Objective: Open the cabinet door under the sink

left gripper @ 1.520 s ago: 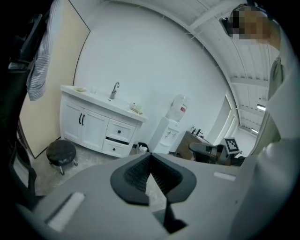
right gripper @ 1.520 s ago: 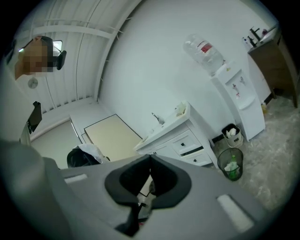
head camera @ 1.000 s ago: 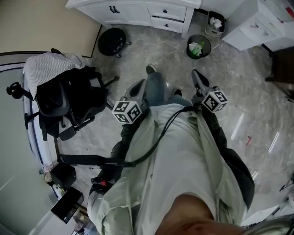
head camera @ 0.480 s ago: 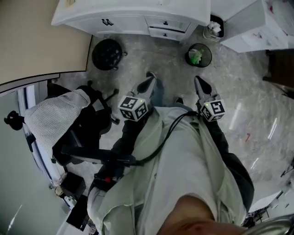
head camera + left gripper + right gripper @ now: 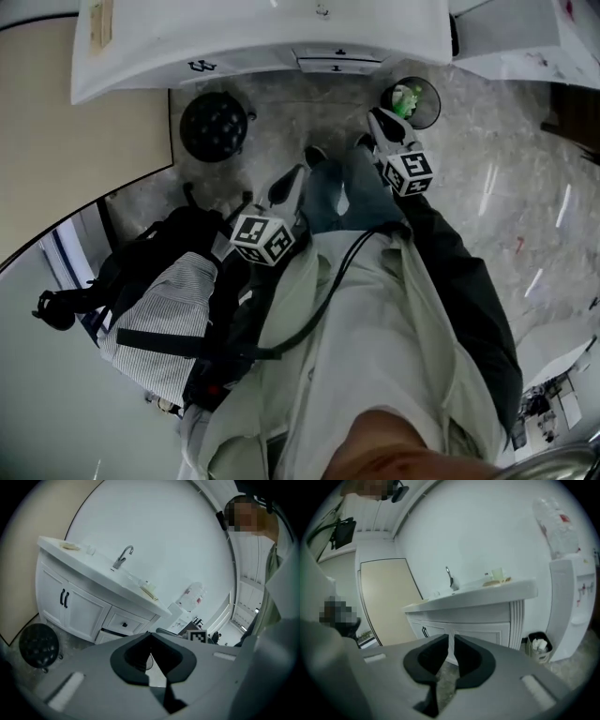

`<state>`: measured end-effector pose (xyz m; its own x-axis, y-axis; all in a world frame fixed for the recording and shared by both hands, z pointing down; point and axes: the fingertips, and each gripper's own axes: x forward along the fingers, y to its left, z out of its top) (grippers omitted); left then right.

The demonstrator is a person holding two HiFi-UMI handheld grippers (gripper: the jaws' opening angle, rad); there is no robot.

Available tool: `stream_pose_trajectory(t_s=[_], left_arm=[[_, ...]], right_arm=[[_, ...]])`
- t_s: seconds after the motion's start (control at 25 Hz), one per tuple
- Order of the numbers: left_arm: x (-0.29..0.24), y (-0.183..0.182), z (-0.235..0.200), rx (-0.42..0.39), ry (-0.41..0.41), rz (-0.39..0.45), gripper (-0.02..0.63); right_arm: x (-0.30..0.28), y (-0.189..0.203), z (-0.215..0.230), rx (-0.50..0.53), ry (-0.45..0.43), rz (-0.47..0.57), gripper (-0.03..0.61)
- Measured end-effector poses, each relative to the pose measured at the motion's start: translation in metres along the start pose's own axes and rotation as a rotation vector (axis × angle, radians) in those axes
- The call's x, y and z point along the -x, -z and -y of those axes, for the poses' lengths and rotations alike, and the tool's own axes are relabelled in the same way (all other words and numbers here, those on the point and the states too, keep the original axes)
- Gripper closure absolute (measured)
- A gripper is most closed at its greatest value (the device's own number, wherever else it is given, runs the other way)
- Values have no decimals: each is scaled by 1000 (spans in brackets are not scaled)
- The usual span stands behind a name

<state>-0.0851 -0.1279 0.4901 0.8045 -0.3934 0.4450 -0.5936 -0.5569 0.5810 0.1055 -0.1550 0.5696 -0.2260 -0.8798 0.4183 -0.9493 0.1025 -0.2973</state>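
Note:
The white sink cabinet [image 5: 262, 37] stands at the top of the head view. Its two doors [image 5: 77, 609] are closed, with a pair of black handles [image 5: 63, 598] at their meeting edge, under the tap [image 5: 123, 556]. In the right gripper view the same handles [image 5: 424, 631] show left of the jaws. My left gripper [image 5: 292, 175] hangs back over the floor, shut and empty. My right gripper [image 5: 375, 117] reaches further ahead, short of the cabinet; its jaws are opening, a narrow slit between them, nothing inside.
A round black stool [image 5: 214, 125] sits on the floor before the doors. A mesh bin [image 5: 412, 98] with green rubbish stands by the cabinet's right end. An office chair [image 5: 169, 309] draped with striped cloth is behind at the left. A water dispenser [image 5: 572, 597] stands right of the cabinet.
The cabinet has come much nearer as the person walked toward it. Both grippers moved forward, the right one further ahead. The chair has slid back to the lower left.

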Motion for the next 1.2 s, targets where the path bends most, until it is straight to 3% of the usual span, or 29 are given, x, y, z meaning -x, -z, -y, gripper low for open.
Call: stream_pose_trajectory(t_s=[0.08, 0.24, 0.44, 0.56, 0.68, 0.96, 1.2], left_arm=[[-6, 14, -9, 39, 6, -34, 606], [-27, 18, -31, 74, -39, -28, 606], [-21, 26, -49, 148, -134, -16, 606], [-20, 31, -56, 172, -160, -16, 606], [-20, 32, -60, 191, -185, -15, 606], [-14, 44, -66, 229, -209, -27, 606], [-14, 47, -67, 224, -200, -37, 606]], right_arm=[[-29, 18, 15, -38, 39, -28, 546], [-96, 43, 52, -46, 97, -73, 423], [-171, 82, 84, -88, 141, -166, 422], [-203, 97, 103, -92, 212, -215, 422], [-219, 94, 120, -109, 281, -200, 422], [-222, 91, 122, -169, 335, -165, 423], [-228, 79, 111, -101, 287, -145, 423]])
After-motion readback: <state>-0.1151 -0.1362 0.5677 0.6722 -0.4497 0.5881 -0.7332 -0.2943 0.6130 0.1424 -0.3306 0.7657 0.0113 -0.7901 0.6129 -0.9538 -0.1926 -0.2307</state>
